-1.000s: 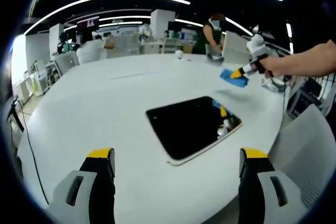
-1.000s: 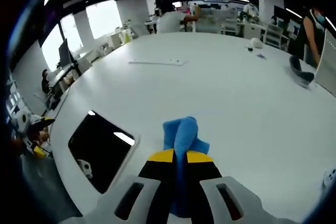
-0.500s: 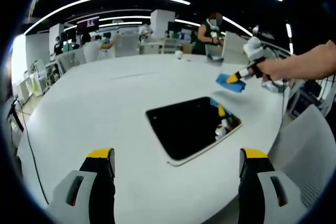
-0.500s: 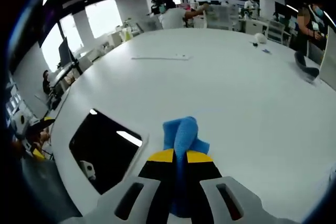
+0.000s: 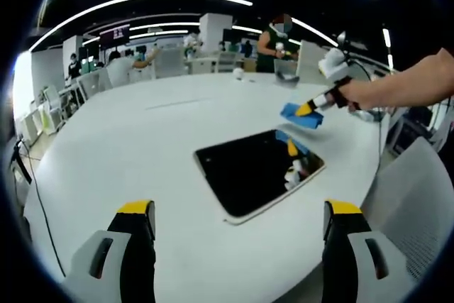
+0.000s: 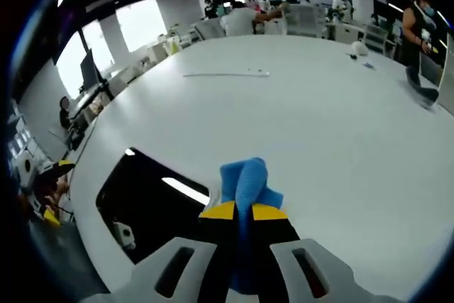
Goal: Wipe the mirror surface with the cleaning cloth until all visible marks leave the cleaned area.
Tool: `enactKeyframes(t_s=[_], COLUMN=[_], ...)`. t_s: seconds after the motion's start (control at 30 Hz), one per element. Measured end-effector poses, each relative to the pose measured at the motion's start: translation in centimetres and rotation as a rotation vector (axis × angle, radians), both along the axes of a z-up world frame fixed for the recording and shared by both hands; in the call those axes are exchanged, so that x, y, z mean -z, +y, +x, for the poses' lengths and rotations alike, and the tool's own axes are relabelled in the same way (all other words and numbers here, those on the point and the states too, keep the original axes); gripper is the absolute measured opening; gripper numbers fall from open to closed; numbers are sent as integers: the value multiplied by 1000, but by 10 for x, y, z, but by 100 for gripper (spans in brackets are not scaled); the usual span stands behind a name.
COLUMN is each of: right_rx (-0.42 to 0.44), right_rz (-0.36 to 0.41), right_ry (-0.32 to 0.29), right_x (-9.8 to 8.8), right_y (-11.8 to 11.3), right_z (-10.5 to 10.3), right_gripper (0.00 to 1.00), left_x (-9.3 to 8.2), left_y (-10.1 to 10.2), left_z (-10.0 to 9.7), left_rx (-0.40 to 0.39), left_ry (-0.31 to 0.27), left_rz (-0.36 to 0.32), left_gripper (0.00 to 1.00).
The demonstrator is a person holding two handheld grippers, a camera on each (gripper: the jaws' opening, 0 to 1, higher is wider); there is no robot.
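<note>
Your right gripper [image 6: 239,212] is pinching the soft blue cleaning cloth [image 6: 245,181] (light, floppy); the rectangular dark mirror [image 6: 152,207], at nine o'clock, looks fragile. Left gripper [image 5: 241,211] is gaping empty.

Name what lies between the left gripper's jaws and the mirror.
Bare white table alone, as the left gripper view shows, between the open left gripper and the mirror.
</note>
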State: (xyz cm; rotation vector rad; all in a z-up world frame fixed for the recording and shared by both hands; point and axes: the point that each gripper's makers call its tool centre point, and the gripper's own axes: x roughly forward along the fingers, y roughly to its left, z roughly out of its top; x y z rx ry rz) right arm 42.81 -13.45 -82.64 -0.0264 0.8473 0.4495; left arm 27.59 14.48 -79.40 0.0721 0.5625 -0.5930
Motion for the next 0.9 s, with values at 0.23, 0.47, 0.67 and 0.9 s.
enactKeyframes(t_s=[0.23,0.47,0.67,0.9], right_rx=[2,20,42,34], right_rz=[-1,4,4,-43], right_ry=[13,29,29,40], right_x=[9,13,16,25], right_y=[14,23,35,46], right_z=[-1,-5,-2,-5], right_gripper=[1,1,1,1], left_x=[1,2,4,6], left_y=[-2,-4,-11,-10], left_z=[-2,-3,-6,-6], left_rx=[10,13,50,46], left_ry=[8,21,34,43], left_rz=[-1,-17,-20,-18], left_gripper=[99,99,99,99])
